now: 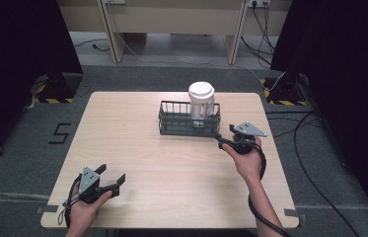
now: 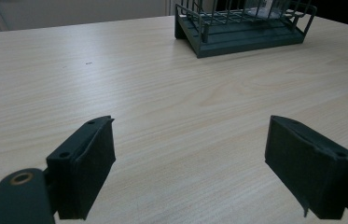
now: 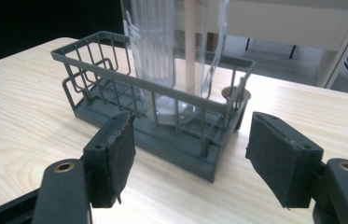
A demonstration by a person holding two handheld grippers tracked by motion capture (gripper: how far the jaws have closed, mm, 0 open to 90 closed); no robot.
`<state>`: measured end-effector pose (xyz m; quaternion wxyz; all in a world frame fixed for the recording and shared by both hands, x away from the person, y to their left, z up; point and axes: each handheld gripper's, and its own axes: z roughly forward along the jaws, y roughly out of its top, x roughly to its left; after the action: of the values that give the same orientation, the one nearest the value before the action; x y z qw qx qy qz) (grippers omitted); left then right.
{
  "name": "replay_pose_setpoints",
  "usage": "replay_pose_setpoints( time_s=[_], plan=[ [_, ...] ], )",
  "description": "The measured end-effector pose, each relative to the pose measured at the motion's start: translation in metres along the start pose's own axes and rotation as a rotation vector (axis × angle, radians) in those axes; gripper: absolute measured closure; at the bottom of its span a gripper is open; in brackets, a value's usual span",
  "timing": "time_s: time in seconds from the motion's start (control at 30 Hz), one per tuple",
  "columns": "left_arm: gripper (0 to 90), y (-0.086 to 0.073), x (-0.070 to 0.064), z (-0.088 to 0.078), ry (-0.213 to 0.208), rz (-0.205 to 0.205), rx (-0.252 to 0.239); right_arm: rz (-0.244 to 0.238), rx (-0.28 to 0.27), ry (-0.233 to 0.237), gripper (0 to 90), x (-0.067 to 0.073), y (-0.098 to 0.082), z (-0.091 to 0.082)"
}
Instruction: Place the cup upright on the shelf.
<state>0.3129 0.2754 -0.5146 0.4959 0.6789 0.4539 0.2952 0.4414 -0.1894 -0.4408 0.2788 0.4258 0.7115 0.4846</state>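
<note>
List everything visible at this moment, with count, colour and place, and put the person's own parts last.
Table: one, light wood, centre of the high view.
Wire basket: one, dark grey-green, far side of the table, right of centre.
Cup: one, clear ribbed with a white lid, standing upright in the basket's right end.
Floor marking: one, black "5", left of the table.
Cables: several, black, on the floor at right.
Left tool: one, black, near left table corner, jaws open.
Right tool: one, black, at the basket's near right corner, jaws open.
Hands: two, each holding a tool.
</note>
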Motion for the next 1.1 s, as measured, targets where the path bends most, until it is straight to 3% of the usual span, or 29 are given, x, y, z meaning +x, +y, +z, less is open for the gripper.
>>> replay_pose_setpoints(
  time_s=[1.1],
  plan=[
    [15.4,0.000,0.000,0.000,0.005,0.001,0.005,0.028,0.032,-0.049,33.6,-0.019,-0.033,-0.051]
  ],
)
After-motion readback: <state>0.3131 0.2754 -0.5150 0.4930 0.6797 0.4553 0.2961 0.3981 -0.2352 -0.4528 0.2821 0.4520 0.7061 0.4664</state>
